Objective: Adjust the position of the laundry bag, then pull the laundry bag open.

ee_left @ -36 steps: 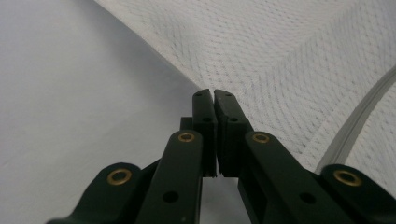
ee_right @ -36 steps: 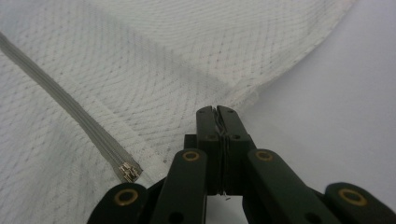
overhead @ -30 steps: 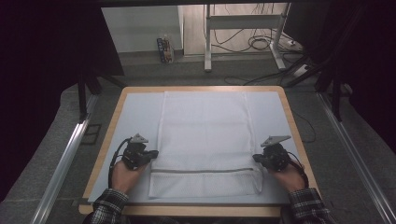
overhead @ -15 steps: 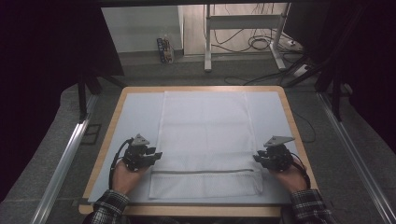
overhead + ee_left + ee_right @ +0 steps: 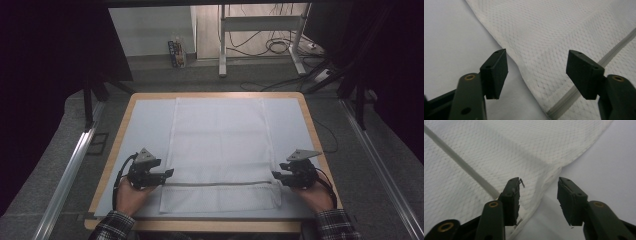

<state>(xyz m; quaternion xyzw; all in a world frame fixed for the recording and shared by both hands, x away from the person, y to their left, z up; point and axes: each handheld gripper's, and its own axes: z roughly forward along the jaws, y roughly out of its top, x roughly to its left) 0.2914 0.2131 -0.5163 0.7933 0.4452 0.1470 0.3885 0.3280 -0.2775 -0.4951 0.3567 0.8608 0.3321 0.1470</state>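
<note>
The mesh laundry bag (image 5: 218, 150) lies flat in the middle of the worktop (image 5: 120, 145), its zipper (image 5: 220, 183) running across near my side. It looks light, soft and floppy, so I judge it will sag and fold when lifted. My left gripper (image 5: 169, 173) and right gripper (image 5: 274, 175) have just been opening; both stand apart at the side edges, clamping nothing. The hemmed corners by the zipper seem the firmest places to pinch.
</note>
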